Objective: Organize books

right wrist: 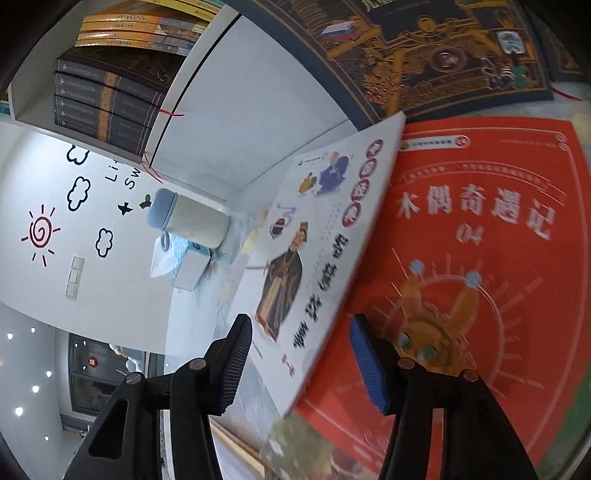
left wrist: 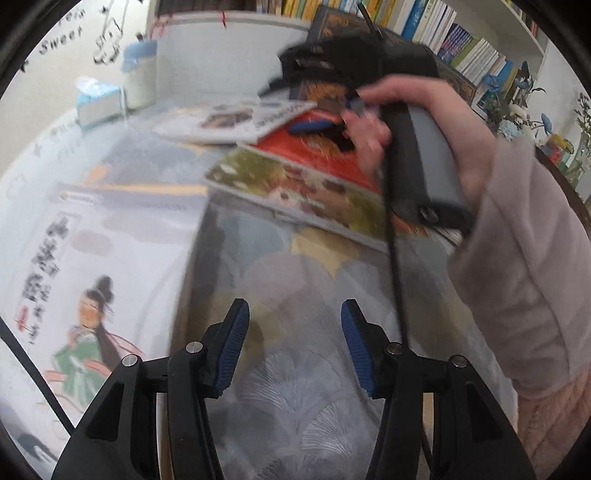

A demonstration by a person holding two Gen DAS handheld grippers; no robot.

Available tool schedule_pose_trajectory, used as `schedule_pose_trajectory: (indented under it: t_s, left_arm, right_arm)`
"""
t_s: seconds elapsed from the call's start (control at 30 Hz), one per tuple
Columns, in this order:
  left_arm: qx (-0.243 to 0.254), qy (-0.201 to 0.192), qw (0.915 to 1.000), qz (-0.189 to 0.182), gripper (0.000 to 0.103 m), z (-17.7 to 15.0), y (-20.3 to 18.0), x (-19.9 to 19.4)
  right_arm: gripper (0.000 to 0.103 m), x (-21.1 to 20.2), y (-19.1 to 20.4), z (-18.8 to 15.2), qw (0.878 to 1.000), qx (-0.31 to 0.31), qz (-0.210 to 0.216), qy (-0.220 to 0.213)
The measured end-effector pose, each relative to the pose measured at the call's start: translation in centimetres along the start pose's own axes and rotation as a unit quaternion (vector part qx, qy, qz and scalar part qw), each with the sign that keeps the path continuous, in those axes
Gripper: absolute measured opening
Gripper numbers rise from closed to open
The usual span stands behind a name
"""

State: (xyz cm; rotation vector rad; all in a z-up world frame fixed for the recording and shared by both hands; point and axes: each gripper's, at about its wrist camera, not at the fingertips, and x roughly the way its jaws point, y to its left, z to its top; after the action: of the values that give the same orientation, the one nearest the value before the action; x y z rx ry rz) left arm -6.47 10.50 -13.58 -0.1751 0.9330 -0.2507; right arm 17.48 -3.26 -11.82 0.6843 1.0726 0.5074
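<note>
Several books lie on a patterned tablecloth (left wrist: 303, 369). A white book with a green-robed figure (left wrist: 92, 277) is at the left, and a green floral book (left wrist: 295, 188) overlaps a red book (left wrist: 317, 147). Behind them lies another white book (left wrist: 229, 122). My left gripper (left wrist: 293, 328) hovers open over bare cloth, holding nothing. A hand (left wrist: 406, 107) holds my right gripper (left wrist: 325, 131) over the red book. In the right wrist view the right gripper (right wrist: 301, 354) stands open above the white book (right wrist: 314, 240) and the red book (right wrist: 480, 240), where their edges overlap. A dark ornate book (right wrist: 443, 55) lies beyond.
A bottle with a blue lid (left wrist: 140, 77) and a tissue box (left wrist: 98, 101) stand at the table's far left by the wall. Shelves full of upright books (left wrist: 443, 33) run along the back. Blue flowers (left wrist: 524, 110) stand at the right. A pink sleeve (left wrist: 517, 277) crosses the right side.
</note>
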Motion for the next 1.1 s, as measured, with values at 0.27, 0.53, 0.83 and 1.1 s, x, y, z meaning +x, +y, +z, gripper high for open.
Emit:
schedule_pose_trajectory:
  t_s: [0.27, 0.53, 0.83, 1.1]
  left_arm:
    - [0.002, 0.012, 0.9999, -0.004, 0.049, -0.4, -0.6, 0.3]
    - [0.0, 0.011, 0.9999, -0.003, 0.049, -0.7, -0.8, -0.1]
    - [-0.003, 0.011, 0.9999, -0.005, 0.049, -0.2, -0.2, 0.1]
    - [0.004, 0.01, 0.9999, 0.005, 0.049, -0.2, -0.2, 0.1]
  right_arm:
    - [0.025, 1.1, -0.3, 0.5, 0.999, -0.007, -0.017, -0.031]
    - [0.013, 1.8, -0.7, 0.9, 0.999, -0.011, 0.011, -0.038]
    - [0.007, 0.4, -1.0, -0.4, 0.998, -0.013, 0.015, -0.056]
    - [0.007, -9.2, -4.5, -4.7, 0.999, -0.009, 0.032, -0.034]
